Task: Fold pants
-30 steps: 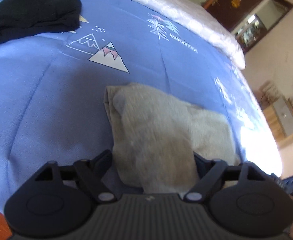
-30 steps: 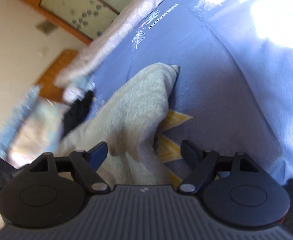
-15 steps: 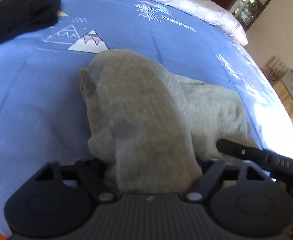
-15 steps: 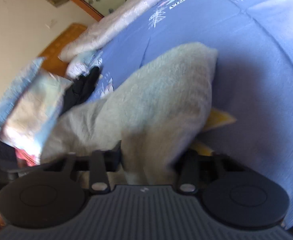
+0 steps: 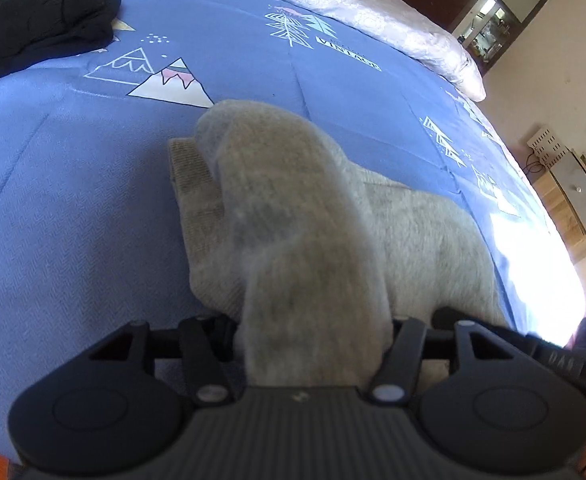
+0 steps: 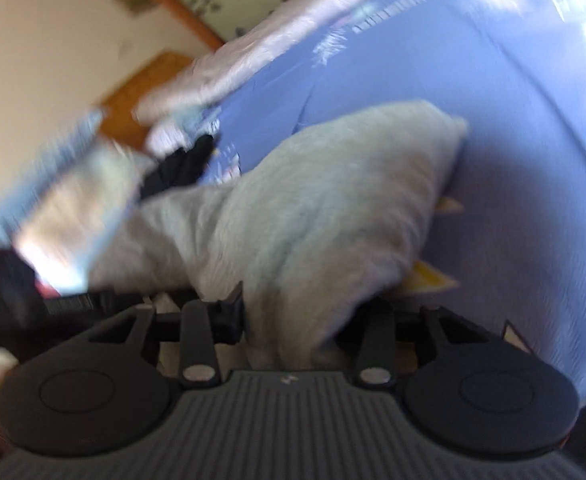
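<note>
Grey pants (image 5: 293, 216) sit mid-frame on the blue bedspread (image 5: 73, 200) in the left wrist view, bunched and partly folded, with the ribbed waistband edge showing at centre left. A thick fold of the fabric rises toward the camera and runs straight down between the fingers of the left gripper (image 5: 313, 344). The jaws have just been closing and are clamped on that fold; cloth fills the whole gap.

The right wrist view is motion-blurred. The right gripper (image 6: 293, 320) also has pants (image 6: 325, 216) fabric bunched between its fingers. Its jaws have just eased apart a little, and the cloth appears pinched between them, lifted off the bedspread (image 6: 513, 160) toward the lower centre of the frame. The far end of the pants points to the upper right.

A black garment (image 5: 41, 28) lies at the upper left of the left view, well apart from the pants. A pale quilt (image 5: 373, 12) runs along the top edge of the bed. The other gripper's black body pokes in at the lower right of the left view.
</note>
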### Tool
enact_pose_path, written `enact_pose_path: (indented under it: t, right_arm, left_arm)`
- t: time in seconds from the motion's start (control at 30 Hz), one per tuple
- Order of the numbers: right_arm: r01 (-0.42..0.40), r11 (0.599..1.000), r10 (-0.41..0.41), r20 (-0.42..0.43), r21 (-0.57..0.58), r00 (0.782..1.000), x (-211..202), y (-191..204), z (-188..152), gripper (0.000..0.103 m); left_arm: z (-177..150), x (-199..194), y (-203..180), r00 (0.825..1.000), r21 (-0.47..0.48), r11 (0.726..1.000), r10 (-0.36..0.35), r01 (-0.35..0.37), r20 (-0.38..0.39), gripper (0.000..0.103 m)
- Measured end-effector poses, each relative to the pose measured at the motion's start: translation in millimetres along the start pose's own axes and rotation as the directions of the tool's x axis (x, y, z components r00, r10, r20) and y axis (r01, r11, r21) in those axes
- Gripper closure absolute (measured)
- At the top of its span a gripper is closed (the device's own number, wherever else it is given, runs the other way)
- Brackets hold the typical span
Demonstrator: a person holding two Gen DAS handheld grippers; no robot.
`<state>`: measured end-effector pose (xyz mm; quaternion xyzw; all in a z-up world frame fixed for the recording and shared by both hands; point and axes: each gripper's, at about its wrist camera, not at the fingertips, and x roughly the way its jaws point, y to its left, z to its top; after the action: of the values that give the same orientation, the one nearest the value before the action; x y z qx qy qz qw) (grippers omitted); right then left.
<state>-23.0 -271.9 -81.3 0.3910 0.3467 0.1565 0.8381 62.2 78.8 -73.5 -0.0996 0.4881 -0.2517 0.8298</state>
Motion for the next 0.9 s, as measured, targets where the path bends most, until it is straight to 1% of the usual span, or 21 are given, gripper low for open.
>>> enact_pose_path:
  t: [0.07,0.17,0.3,0.4,0.5,0.53,0.63,0.73,0.77,0.83,0.9]
  right_arm:
    - [-0.045,0.997,0.045,0.011,0.056,0.999,-2.2,-7.7,-1.0,0.059]
    - [-0.073,0.992,0.072,0.009,0.1,0.997,-6.9,-11.8,-2.4,0.06]
    - [-0.071,0.994,0.07,0.011,0.089,0.997,-10.4,-5.1,-2.2,0.059]
    - [-0.07,0.993,0.07,0.009,0.092,0.998,-18.6,-7.2,-1.8,0.059]
    - [-0.066,0.993,0.065,0.008,0.099,0.998,-13.6,-3.4,-1.1,0.059]
    - [-0.061,0.993,0.061,0.007,0.104,0.998,-8.0,-0.4,0.5,0.059]
    - [-0.046,0.993,0.045,0.006,0.105,0.999,-13.3,-0.7,1.3,0.056]
    - [0.002,0.997,-0.005,0.034,0.072,0.999,-22.6,3.5,2.6,0.046]
    - [0.023,0.998,-0.026,0.049,0.059,0.998,-26.4,4.8,2.4,0.041]
    - [0.049,0.998,-0.052,0.066,0.048,0.996,-30.5,5.6,2.8,0.039]
    - [0.058,0.997,-0.062,0.071,0.056,0.996,-30.0,3.6,2.5,0.039]
  left_arm:
    - [-0.2,0.7,-1.0,1.0,0.003,1.0,0.001,-0.001,0.001,0.045]
    - [-1.0,1.1,-2.2,1.0,0.004,1.0,0.001,-0.001,-0.001,0.045]
    - [-4.7,0.6,-4.2,1.0,0.003,1.0,0.005,-0.005,0.001,0.044]
    - [-6.8,-0.6,-6.5,1.0,0.011,1.0,0.014,-0.014,0.006,0.043]
    - [-7.6,-1.7,-6.9,1.0,0.014,1.0,0.016,-0.016,0.008,0.042]
    - [-7.7,-1.8,-6.1,1.0,0.012,1.0,0.015,-0.015,0.008,0.042]
    - [-7.8,-1.9,-5.5,1.0,0.015,1.0,0.015,-0.015,0.008,0.042]
    - [-7.7,-2.0,-4.5,1.0,0.016,1.0,0.012,-0.012,0.008,0.041]
    - [-7.7,-2.0,-4.2,1.0,0.016,1.0,0.01,-0.011,0.009,0.041]
    - [-7.9,-1.9,-3.9,1.0,0.017,1.0,0.009,-0.01,0.009,0.041]
    - [-7.9,-1.7,-4.1,1.0,0.02,1.0,0.01,-0.01,0.01,0.04]
